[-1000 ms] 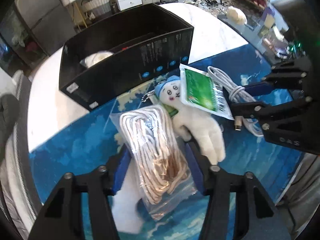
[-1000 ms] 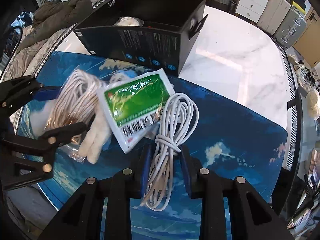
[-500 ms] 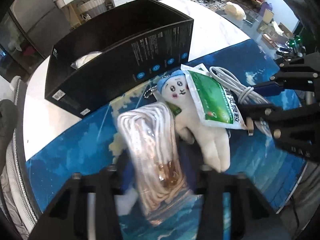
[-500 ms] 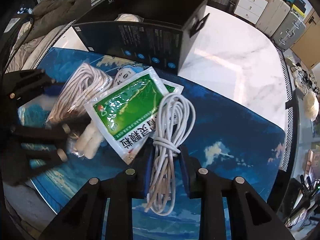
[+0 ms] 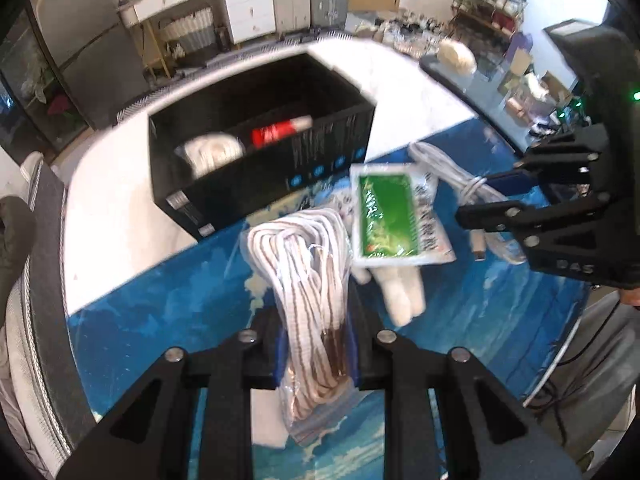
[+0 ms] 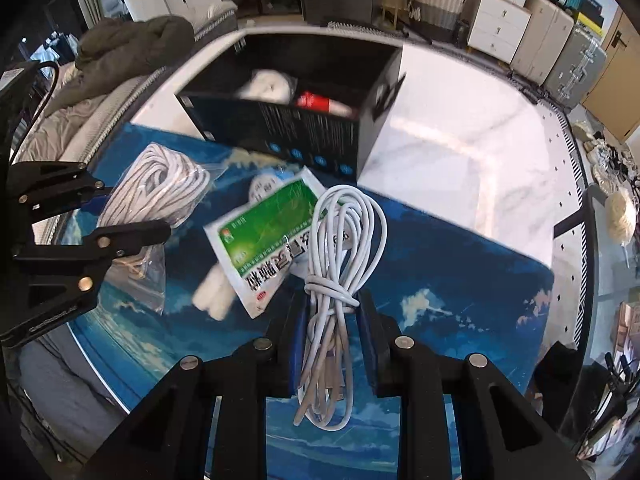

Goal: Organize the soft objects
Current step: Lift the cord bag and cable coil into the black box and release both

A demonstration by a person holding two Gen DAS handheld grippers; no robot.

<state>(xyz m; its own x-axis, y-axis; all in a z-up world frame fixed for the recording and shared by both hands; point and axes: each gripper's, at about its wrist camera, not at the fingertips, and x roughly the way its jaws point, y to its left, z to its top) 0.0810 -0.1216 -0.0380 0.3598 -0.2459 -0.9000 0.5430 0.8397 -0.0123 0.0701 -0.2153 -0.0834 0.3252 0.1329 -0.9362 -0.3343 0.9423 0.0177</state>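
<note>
My left gripper (image 5: pixel 316 350) is shut on a clear bag of striped rope (image 5: pixel 312 276) and holds it above the blue mat; the bag also shows in the right wrist view (image 6: pixel 160 188). My right gripper (image 6: pixel 332 332) is shut on a coiled white cable (image 6: pixel 340 240), lifted off the mat; the cable also shows in the left wrist view (image 5: pixel 452 172). A green-and-white packet (image 5: pixel 392 216) lies over a white plush toy (image 5: pixel 404 292) on the mat. The open black box (image 5: pixel 256 176) stands behind, holding a white bundle (image 5: pixel 212 152) and a red-and-white item (image 5: pixel 280 132).
The blue mat (image 6: pixel 460 280) covers the near part of a white marble table (image 6: pixel 472 152). A dark jacket (image 6: pixel 132 48) lies on a seat at the left. Drawers and cabinets stand beyond the table.
Both grippers have risen with their loads: the rope bag and the cable are lifted off the mat. The packet and plush toy stay on the mat. The box's inside shows more.
</note>
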